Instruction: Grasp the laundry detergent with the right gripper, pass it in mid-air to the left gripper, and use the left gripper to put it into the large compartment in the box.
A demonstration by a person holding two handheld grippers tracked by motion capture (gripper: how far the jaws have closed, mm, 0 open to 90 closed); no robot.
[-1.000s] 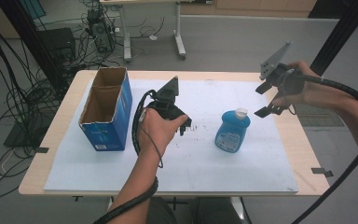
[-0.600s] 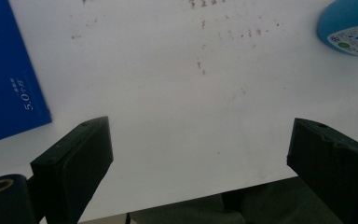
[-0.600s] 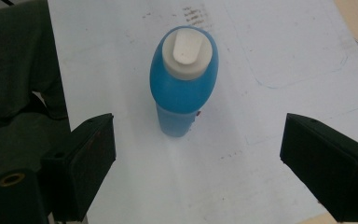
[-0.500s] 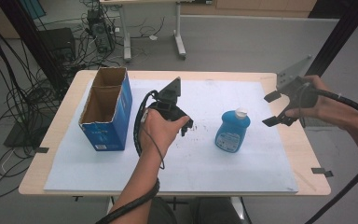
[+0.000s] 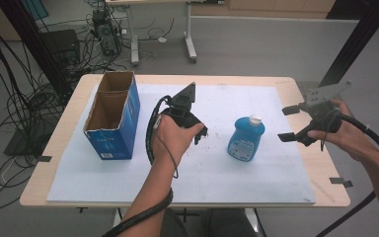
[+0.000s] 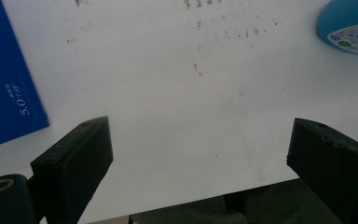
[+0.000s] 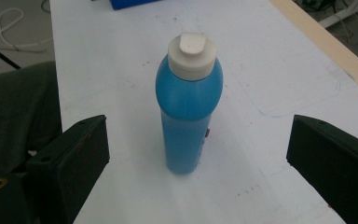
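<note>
Blue bottle [image 5: 246, 138] — upright, long axis vertical, white cap up, mid-sheet on the table [image 5: 296, 94]. Right gripper [image 5: 292, 123] — jaws spread, empty, nearer; bottle at its 9 o'clock. Left gripper [image 5: 201, 134] — jaws spread, empty; bottle at 3 o'clock.

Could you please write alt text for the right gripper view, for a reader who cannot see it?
A blue bottle with a white cap stands upright on a white table cover, centred ahead of the right hand-held gripper, whose two black jaws are spread wide and touch nothing.
</note>
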